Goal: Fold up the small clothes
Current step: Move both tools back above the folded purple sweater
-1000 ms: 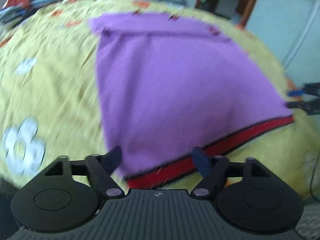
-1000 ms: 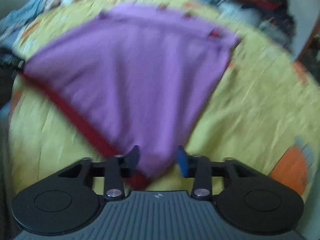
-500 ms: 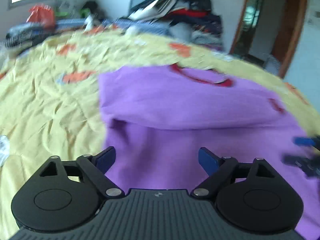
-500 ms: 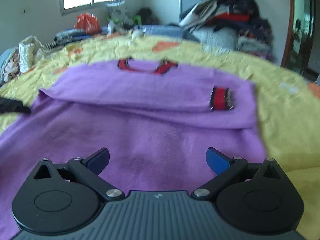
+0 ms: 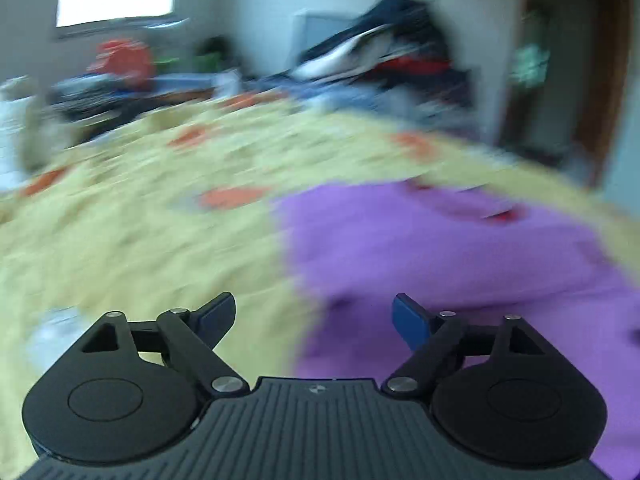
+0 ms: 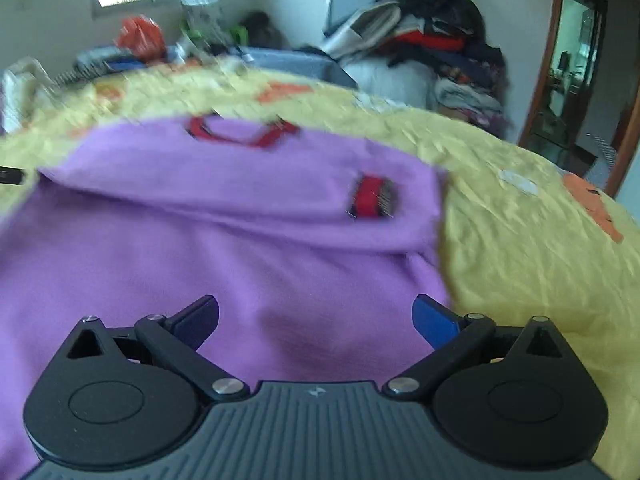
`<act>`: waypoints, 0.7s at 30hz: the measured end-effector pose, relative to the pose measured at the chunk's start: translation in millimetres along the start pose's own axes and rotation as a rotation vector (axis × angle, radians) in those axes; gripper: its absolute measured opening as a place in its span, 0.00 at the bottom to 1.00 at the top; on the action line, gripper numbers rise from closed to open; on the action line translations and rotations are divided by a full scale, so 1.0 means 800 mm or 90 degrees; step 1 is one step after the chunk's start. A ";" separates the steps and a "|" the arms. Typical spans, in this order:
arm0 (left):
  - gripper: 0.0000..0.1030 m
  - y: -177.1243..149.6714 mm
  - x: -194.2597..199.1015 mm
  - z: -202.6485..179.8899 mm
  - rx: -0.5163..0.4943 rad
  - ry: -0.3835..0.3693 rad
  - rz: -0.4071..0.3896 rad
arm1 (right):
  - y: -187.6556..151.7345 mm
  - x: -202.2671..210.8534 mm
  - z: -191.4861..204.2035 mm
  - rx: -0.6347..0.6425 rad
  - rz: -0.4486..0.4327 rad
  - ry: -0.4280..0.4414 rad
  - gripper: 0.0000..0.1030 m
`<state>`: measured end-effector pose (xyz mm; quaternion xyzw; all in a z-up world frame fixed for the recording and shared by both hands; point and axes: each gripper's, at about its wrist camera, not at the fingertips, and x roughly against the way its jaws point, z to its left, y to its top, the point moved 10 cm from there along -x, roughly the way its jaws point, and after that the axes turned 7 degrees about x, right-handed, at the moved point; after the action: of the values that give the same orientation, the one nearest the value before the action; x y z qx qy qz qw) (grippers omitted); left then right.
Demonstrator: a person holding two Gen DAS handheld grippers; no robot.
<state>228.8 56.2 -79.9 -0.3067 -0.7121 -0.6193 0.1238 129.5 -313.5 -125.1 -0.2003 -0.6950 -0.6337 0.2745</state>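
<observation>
A purple sweater (image 6: 224,248) with a red collar (image 6: 244,134) and a red cuff (image 6: 372,200) lies flat on the yellow bedspread (image 6: 520,240), its sleeves folded across the chest. My right gripper (image 6: 316,320) is open and empty, low over the sweater's lower body. In the blurred left wrist view the sweater (image 5: 460,248) fills the right side. My left gripper (image 5: 314,318) is open and empty, over the sweater's left edge where it meets the bedspread (image 5: 140,240).
A pile of clothes (image 6: 432,44) is heaped at the far side of the bed beside a doorway (image 6: 576,64). Bags and clutter (image 6: 140,40) sit under the window at the back left. The tip of the other gripper (image 6: 10,176) shows at the left edge.
Both grippers have let go of the sweater's hem and opened wide. They tilted up from looking down at the bed to looking across it; the left one swung left.
</observation>
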 end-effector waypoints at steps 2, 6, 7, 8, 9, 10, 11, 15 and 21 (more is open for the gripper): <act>0.84 -0.005 -0.013 -0.046 -0.029 -0.073 0.024 | 0.008 -0.007 0.013 -0.026 0.003 0.030 1.00; 0.80 -0.021 -0.061 -0.045 -0.042 -0.014 0.080 | 0.010 -0.022 0.022 -0.059 0.005 0.040 1.00; 0.74 -0.028 -0.073 -0.031 -0.026 0.000 0.101 | 0.008 -0.026 0.023 -0.060 0.008 0.044 1.00; 0.73 -0.024 -0.076 -0.021 -0.034 0.007 0.079 | 0.005 -0.031 0.021 -0.057 0.013 0.035 1.00; 0.73 -0.021 -0.080 -0.014 -0.045 0.010 0.076 | 0.000 -0.036 0.015 -0.050 0.022 0.012 1.00; 0.69 -0.019 -0.082 -0.009 -0.059 0.014 0.077 | -0.009 -0.042 0.007 -0.042 0.039 -0.012 1.00; 0.65 -0.019 -0.077 -0.007 -0.063 0.028 0.075 | -0.018 -0.045 -0.003 -0.035 0.047 -0.028 1.00; 0.64 -0.022 -0.077 0.009 -0.042 0.032 0.061 | -0.030 -0.033 -0.031 -0.046 0.041 -0.054 1.00; 0.84 -0.028 -0.056 0.009 -0.024 0.024 0.086 | -0.033 -0.014 -0.025 -0.031 0.045 -0.074 1.00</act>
<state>252.2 49.2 -124.4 -0.3443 -0.6754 -0.6288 0.1730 124.0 -335.8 -151.4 -0.2678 -0.6867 -0.6275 0.2509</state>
